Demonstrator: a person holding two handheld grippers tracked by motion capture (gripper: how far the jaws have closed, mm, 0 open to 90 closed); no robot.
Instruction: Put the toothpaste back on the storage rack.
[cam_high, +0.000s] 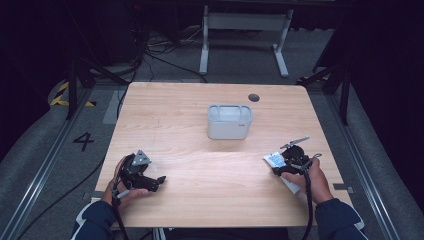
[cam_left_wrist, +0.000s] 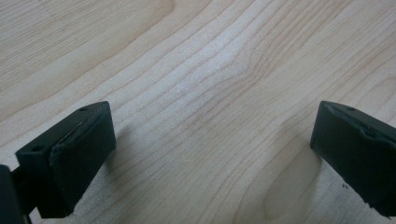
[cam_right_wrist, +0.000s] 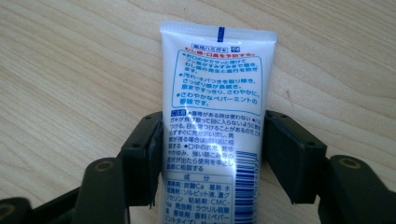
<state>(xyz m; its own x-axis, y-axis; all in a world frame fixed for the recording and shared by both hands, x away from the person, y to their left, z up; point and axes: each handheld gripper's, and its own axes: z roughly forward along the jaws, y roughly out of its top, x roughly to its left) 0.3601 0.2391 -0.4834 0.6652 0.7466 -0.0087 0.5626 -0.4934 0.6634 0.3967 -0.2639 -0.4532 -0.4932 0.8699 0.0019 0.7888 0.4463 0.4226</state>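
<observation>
A white toothpaste tube (cam_right_wrist: 217, 79) with blue and red print lies flat on the wooden table (cam_high: 200, 165), crimped end pointing away from the camera. My right gripper (cam_right_wrist: 212, 154) has a jaw on each side of the tube's body, and both pads touch its edges. In the high view the tube (cam_high: 274, 159) lies at the table's right side under the right gripper (cam_high: 281, 167). My left gripper (cam_high: 159, 181) rests near the front left edge. Its jaws stand wide apart over bare wood in the left gripper view (cam_left_wrist: 212, 154).
A grey-white rectangular bin (cam_high: 229, 122) stands upright at the table's middle, toward the back. A dark round hole (cam_high: 254, 97) sits near the far edge. A white desk frame (cam_high: 245, 35) and cables lie on the floor beyond the table.
</observation>
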